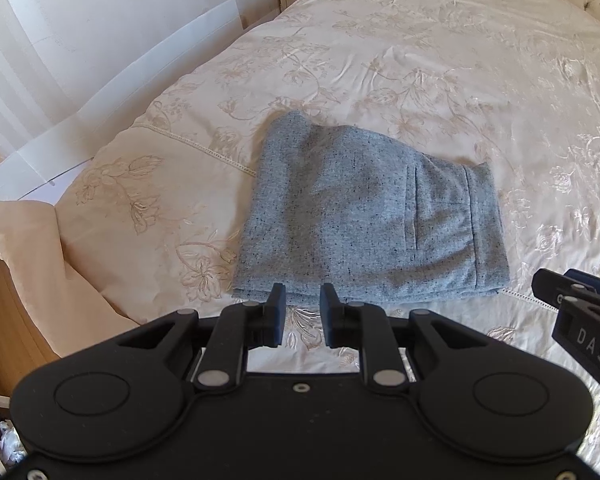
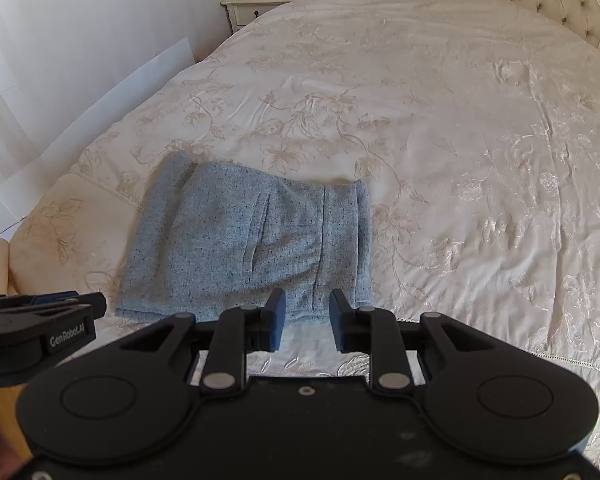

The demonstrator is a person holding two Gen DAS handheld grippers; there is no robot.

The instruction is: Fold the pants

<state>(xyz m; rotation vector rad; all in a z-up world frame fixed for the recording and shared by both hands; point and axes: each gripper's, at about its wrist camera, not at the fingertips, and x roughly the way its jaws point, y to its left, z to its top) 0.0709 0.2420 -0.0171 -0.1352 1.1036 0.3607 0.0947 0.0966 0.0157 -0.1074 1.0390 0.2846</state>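
Pants (image 1: 364, 216) of speckled grey-blue cloth lie folded into a compact bundle on the bed (image 1: 440, 60), as the left wrist view shows them, near the bed's near edge and towards its left side. The left tool (image 1: 303, 312) hangs above the bundle's near edge, tilted steeply down at it, its two fingers apart with only a narrow gap and nothing between them; the cloth lies below and beyond the tips, and the pads do not press on it. The bundle's long axis runs roughly across the view, left to right, with the waistband end at the right, where a pocket seam and a band stand out, and the folded end at the left, whose far corner rises into a small peak. The right tool (image 1: 572, 304) enters from the right edge, just beside the bundle's near right corner, above the bedspread.

From the right wrist view, the right tool (image 2: 307, 312) likewise points steeply down over the near edge of the pants (image 2: 252, 240), close to the waistband end. Its fingers stand a little apart, empty, with the bedspread visible through the gap. The bundle again stretches across the view, waistband to the right. The left tool (image 2: 60, 312) comes in low from the left, just beside the bundle's near left corner. A nightstand (image 2: 256, 4) stands far off beside the bed (image 2: 460, 100).
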